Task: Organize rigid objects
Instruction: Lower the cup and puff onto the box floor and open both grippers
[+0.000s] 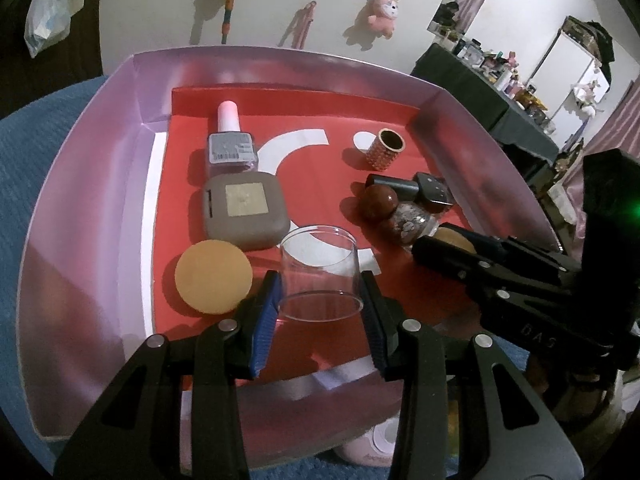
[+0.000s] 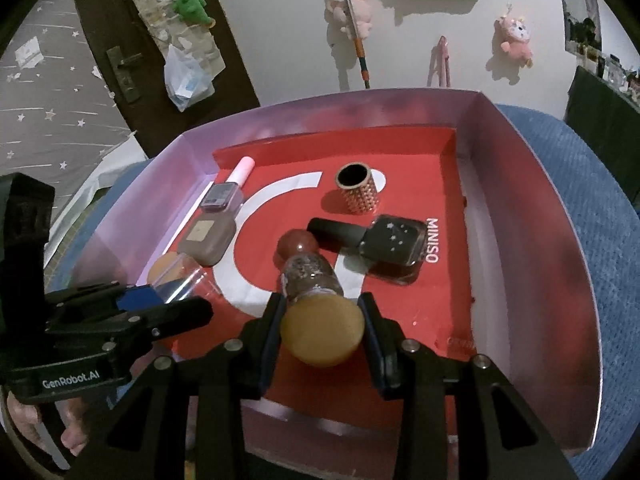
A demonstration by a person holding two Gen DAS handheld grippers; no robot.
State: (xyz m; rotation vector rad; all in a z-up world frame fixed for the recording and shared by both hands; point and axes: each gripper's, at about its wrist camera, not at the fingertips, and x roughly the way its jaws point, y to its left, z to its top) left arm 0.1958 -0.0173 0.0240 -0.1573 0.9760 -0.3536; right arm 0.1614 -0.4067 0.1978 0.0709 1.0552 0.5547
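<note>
The left gripper (image 1: 320, 300) is clamped on a clear cup (image 1: 318, 276), one pad on each side wall, inside the red-floored box (image 1: 400, 76). The right gripper (image 2: 322, 326) is clamped on a tan round sponge (image 2: 322, 330), directly ahead of which lies a glitter bottle (image 2: 310, 276).

Handling — the cup looks light, rigid, thin-walled and slippery; grip across its diameter near the base, with moderate force, as it may crack or squirt out. The sponge appears soft and compressible — hold it at mid-edge.
</note>
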